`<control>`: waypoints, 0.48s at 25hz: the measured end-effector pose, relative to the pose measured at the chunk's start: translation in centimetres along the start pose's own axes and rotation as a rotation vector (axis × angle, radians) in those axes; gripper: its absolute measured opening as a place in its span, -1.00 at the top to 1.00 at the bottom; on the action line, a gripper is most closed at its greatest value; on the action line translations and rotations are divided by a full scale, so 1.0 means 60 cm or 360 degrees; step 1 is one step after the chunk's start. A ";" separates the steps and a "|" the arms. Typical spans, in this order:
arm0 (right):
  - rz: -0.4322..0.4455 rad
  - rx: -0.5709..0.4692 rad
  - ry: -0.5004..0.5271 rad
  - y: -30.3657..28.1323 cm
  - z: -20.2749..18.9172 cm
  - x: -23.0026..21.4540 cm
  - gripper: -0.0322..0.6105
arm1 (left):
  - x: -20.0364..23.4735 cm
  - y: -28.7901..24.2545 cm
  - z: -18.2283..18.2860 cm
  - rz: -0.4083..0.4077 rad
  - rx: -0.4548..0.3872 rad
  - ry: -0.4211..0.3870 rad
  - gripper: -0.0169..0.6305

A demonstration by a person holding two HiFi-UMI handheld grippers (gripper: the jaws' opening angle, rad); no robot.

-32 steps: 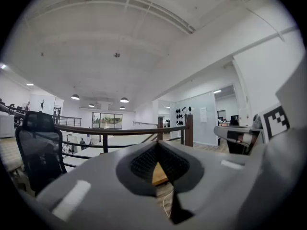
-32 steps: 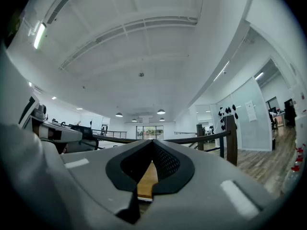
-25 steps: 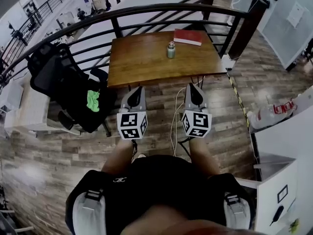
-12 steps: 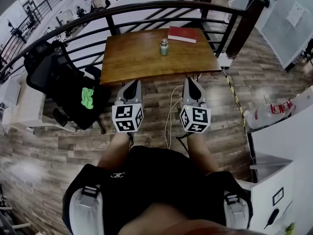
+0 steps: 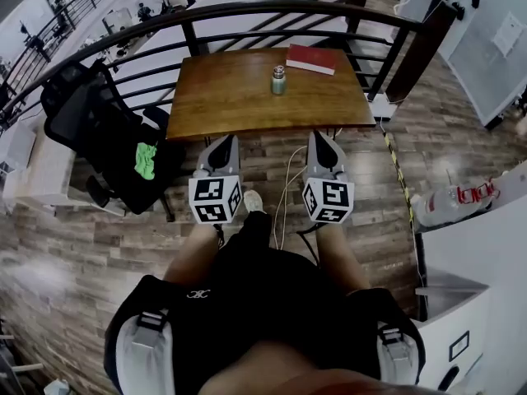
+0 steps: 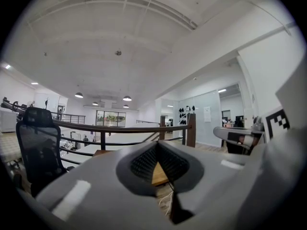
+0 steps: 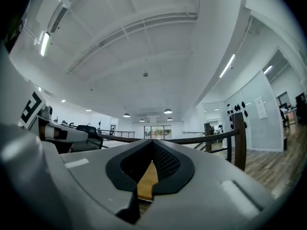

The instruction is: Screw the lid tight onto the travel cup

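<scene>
**A:** Start from the left. What's over there?

**B:** A black office chair (image 5: 90,130) with a green cloth (image 5: 145,160) draped on its seat. It stands off the table's left corner, and neither belongs to the job.

**A:** And the left gripper (image 5: 223,142)?

**B:** It is held out level in front of the person, short of the near edge of the wooden table (image 5: 230,105). Its jaws are pressed together with nothing between them. Its own view shows only a sliver of tabletop past the closed pads. I'd judge it is carried closed simply because there is nothing yet to grasp.

**A:** Where's the travel cup (image 5: 279,80)?

**B:** It stands upright on the far half of the table, roughly on the line between the two grippers and well apart from both. It's too small to tell whether the lid sits loose or threaded on.

**A:** Anything beside it?

**B:** A red book (image 5: 310,59) lies flat just beyond it to the right, near the black railing (image 5: 247,11). It isn't touching the cup, so a grasp from either side looks unobstructed.

**A:** And the right gripper (image 5: 323,138)?

**B:** It mirrors the left: level, jaws fully closed, empty, and also short of the table edge. The pair sit side by side, which suits a two-handed job where one steadies the body and the other turns the lid. Both must open before that.
</scene>
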State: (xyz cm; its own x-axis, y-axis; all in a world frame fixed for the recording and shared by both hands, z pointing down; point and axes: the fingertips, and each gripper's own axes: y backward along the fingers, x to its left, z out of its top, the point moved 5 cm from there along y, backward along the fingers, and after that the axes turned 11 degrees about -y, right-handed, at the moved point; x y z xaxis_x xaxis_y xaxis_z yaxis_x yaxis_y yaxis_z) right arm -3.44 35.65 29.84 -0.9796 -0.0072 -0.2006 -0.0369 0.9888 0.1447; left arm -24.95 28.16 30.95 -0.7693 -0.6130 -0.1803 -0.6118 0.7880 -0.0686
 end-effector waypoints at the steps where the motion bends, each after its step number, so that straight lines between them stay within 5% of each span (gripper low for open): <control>1: 0.0006 -0.0002 -0.0010 -0.009 -0.001 -0.004 0.89 | 0.001 -0.010 -0.004 -0.0004 0.0000 0.0009 0.78; 12: 0.0030 -0.0021 -0.0007 -0.174 -0.031 -0.078 0.89 | 0.026 -0.206 -0.042 -0.0088 -0.0030 0.0024 0.78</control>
State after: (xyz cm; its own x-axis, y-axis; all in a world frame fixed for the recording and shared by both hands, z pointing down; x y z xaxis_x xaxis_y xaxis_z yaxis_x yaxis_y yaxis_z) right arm 1.16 25.10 31.05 -0.9793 0.0124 -0.2022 -0.0209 0.9866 0.1616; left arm -19.06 17.29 33.96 -0.7368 -0.6565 -0.1621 -0.6567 0.7518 -0.0595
